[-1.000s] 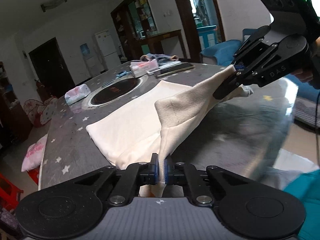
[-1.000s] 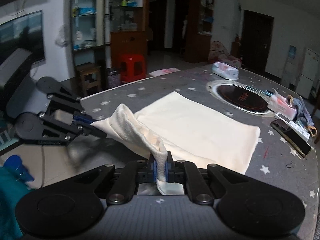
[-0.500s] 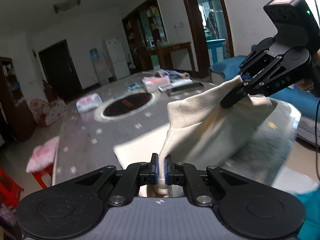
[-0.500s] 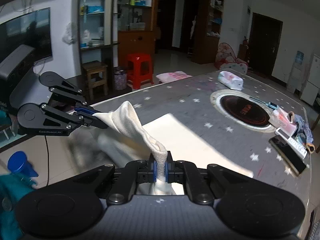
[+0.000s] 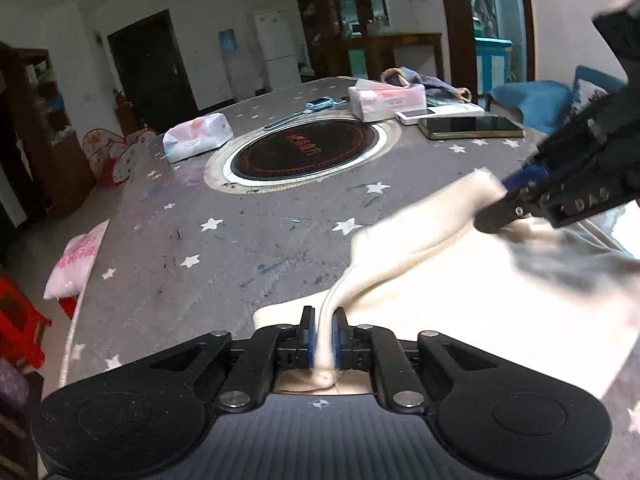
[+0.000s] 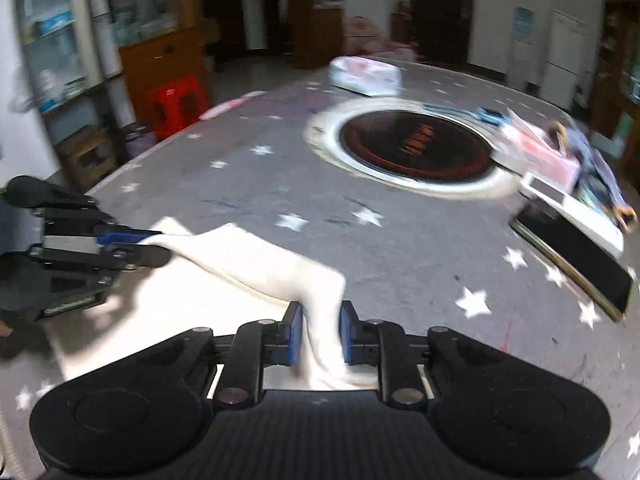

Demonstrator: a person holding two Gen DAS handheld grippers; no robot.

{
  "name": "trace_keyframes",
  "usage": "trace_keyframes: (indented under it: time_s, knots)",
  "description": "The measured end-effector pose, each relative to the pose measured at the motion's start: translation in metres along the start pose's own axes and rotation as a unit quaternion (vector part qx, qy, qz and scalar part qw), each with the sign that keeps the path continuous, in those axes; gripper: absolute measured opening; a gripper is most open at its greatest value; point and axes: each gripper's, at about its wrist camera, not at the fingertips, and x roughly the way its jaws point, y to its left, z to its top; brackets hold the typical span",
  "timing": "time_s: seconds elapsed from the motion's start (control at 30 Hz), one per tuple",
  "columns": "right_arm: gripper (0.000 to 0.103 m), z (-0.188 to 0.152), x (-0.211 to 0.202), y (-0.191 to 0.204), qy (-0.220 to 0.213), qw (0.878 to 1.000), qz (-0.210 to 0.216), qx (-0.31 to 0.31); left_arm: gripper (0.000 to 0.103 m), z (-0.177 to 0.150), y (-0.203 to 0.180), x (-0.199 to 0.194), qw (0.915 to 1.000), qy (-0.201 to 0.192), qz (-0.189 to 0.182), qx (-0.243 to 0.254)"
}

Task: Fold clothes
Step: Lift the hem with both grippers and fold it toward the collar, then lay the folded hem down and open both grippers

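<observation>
- We see the cream cloth (image 5: 460,280) running between our left gripper (image 5: 323,334) fingers, which are opening.
- Our right gripper (image 6: 319,334) fingers are parting too, with cloth between them, draped onto the tabletop (image 5: 240,248) ahead.

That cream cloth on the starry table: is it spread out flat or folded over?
Folded over. The cream cloth lies doubled on itself, its top edge between the opening left gripper and right gripper.

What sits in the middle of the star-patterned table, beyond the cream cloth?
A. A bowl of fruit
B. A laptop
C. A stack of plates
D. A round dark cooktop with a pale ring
D: a round dark cooktop with a pale ring is set into the table, beyond the cloth.
</observation>
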Motion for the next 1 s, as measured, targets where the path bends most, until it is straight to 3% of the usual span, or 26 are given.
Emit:
trace_keyframes:
  time_s: [0.07,0.2,0.27,0.4,0.43,0.47,0.6,0.83,1.0]
  knots:
    - [0.020,-0.007,-0.002,-0.007,-0.010,1.000,-0.017,0.023,0.026,0.001,0.003,0.000,0.9999,-0.004,0.011,-0.007]
    - [0.020,-0.019,-0.027,-0.012,-0.038,0.998,-0.040,0.037,0.030,0.002,0.009,-0.012,0.9992,-0.011,0.022,-0.031]
    - [0.020,-0.026,-0.039,-0.008,-0.045,0.998,-0.045,0.026,0.051,0.004,0.009,-0.021,0.9987,-0.019,0.019,-0.043]
    - [0.020,-0.038,-0.056,0.001,-0.057,0.997,-0.050,0.005,0.071,0.005,0.001,-0.035,0.9980,-0.030,0.001,-0.056]
    - [0.020,-0.038,-0.054,0.001,-0.057,0.997,-0.044,0.008,0.085,0.006,-0.002,-0.039,0.9977,-0.032,-0.004,-0.059]
    - [0.020,-0.038,-0.051,0.002,-0.056,0.998,-0.038,0.012,0.093,0.005,-0.004,-0.041,0.9974,-0.034,-0.010,-0.062]
    - [0.020,-0.037,-0.039,0.005,-0.054,0.998,-0.016,0.028,0.103,0.001,-0.012,-0.045,0.9969,-0.036,-0.024,-0.065]
    - [0.019,-0.039,-0.021,-0.013,-0.040,0.996,-0.009,0.080,0.103,-0.008,0.003,-0.049,0.9926,-0.035,-0.038,-0.110]
    - [0.019,-0.027,-0.025,-0.003,-0.052,0.997,-0.003,0.062,0.103,-0.006,0.018,-0.054,0.9878,-0.040,-0.039,-0.145]
